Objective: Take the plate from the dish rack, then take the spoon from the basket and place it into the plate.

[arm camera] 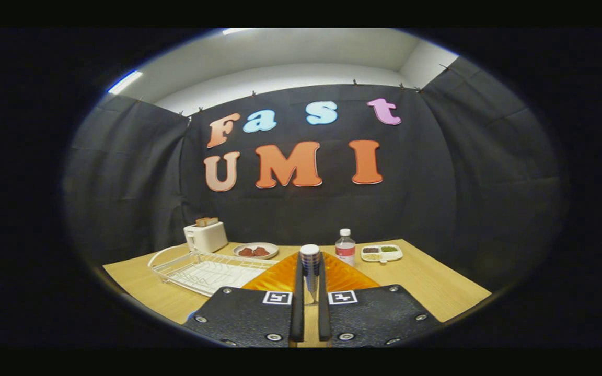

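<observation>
Your tongs are clenched on the spoon: both fingers press its handle between them, and the spoon stands upright with its rounded end poking up just past the tips. Take the orange plate as your landmark. It lies on the counter directly under and just beyond the fingers, so it looks as though the plate is already out of the dish rack, which sits empty just left of the plate. The spoon is held above the plate's middle and has not yet been laid down, as far as this view tells; whether its lower end touches the plate is hidden by the fingers. So the first part seems done, the spoon is picked up, and what is left is lowering it and letting go so that it rests in the plate. Behind the plate stand a water bottle and a divided dish; behind the rack are a toaster and a small plate of food. The basket cannot be made out here.
</observation>
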Demonstrator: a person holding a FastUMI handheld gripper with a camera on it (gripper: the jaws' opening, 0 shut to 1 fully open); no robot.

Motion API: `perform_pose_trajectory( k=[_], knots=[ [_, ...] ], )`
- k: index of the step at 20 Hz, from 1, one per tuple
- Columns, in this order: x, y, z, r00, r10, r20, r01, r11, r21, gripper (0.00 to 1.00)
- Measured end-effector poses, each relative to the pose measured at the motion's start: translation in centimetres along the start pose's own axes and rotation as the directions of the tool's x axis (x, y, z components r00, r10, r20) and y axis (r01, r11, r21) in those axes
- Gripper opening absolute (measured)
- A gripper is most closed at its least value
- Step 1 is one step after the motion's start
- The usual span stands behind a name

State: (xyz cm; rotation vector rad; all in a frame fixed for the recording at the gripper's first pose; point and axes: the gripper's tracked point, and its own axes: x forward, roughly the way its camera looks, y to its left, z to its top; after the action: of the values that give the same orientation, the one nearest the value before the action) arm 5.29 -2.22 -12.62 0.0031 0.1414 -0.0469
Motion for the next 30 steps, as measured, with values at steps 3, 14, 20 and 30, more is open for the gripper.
perform_pose_trajectory(
  k=[3,14,20,30],
  knots=[
    [-0.5,2.4,-0.8,0.996,0.086,-0.020,-0.085,0.996,0.015,0.11],
    [0.0,9.6,-6.4,0.932,0.345,-0.109,-0.329,0.933,0.144,0.11],
    [0.8,12.1,-8.9,0.900,0.408,-0.151,-0.384,0.909,0.165,0.11],
    [0.6,11.6,-11.4,0.884,0.423,-0.198,-0.381,0.898,0.218,0.11]
  ],
)
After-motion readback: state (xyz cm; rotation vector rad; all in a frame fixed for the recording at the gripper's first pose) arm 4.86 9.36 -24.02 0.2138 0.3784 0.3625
